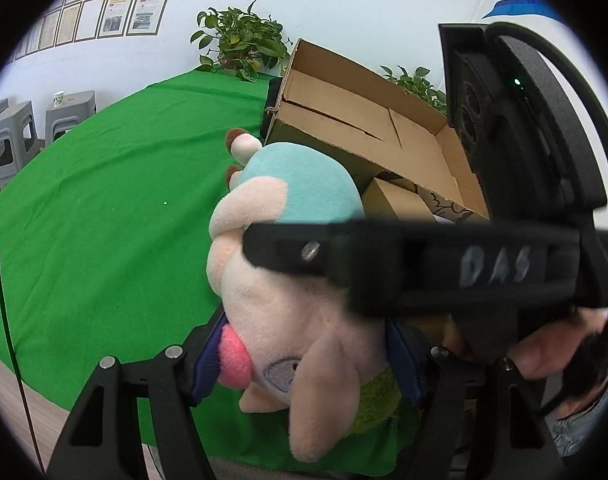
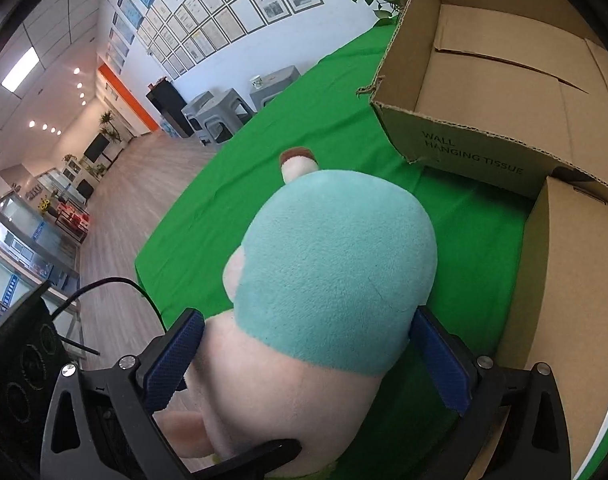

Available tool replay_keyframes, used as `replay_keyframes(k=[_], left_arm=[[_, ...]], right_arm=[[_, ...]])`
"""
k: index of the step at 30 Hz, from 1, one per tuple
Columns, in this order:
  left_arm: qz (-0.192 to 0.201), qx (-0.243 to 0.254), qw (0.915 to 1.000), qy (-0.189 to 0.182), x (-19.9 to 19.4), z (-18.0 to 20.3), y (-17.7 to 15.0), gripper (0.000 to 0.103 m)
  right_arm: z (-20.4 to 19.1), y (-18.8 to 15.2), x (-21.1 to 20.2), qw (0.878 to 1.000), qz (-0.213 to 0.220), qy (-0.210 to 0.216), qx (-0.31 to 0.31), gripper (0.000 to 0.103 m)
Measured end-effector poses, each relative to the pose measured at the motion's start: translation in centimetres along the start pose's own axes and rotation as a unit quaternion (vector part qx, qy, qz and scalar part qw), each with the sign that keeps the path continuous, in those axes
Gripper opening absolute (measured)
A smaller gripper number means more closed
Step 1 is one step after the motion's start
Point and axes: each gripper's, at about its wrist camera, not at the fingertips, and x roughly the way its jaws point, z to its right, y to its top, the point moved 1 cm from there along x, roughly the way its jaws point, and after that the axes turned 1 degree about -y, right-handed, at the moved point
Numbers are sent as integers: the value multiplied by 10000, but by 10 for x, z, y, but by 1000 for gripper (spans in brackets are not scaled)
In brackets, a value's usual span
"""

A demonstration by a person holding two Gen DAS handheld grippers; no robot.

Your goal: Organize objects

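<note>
A plush pig toy [image 1: 288, 312] with a teal body, cream head and pink snout is held between both grippers above the green cloth. My left gripper [image 1: 308, 364] is shut on the toy's head, its blue pads pressed on each side. My right gripper [image 2: 304, 360] is shut on the toy's body [image 2: 332, 272], blue pads on both flanks; its black finger [image 1: 404, 264] crosses in front of the toy in the left wrist view. An open cardboard box [image 2: 496, 92] marked "WALL HANGING TISSUE" lies just beyond the toy; it also shows in the left wrist view [image 1: 364, 124].
A green cloth [image 1: 104, 220] covers the table. A second cardboard box [image 2: 560, 320] stands at the right, close to my right gripper. Potted plants [image 1: 240, 44] sit behind the boxes. Grey stools [image 1: 12, 136] stand off the table's far left edge.
</note>
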Motion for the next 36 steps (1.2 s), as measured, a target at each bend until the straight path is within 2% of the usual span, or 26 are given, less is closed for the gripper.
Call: replay_keyframes(k=[3, 13, 20, 29, 33, 36], left_arm=[[1, -28, 10000, -14, -1, -1, 0, 69], [-12, 234, 9997, 70, -5, 11, 9, 67], [519, 898, 9946, -18, -20, 42, 45, 67], [1366, 1607, 9764, -467, -24, 94, 116, 67], [1415, 1702, 9732, -624, -8, 104, 140, 67], [1368, 1695, 9741, -598, 7, 105, 147, 67]], right_arm=[[-5, 0, 6, 9999, 38, -73, -105, 98], [-17, -5, -3, 9993, 342, 75, -126, 73], [-12, 10, -82, 9927, 1195, 18, -176, 71], [-6, 65, -196, 9704, 2307, -476, -540, 71], [5, 84, -234, 9624, 2578, -623, -590, 71], [18, 96, -239, 9622, 2595, -659, -507, 71]])
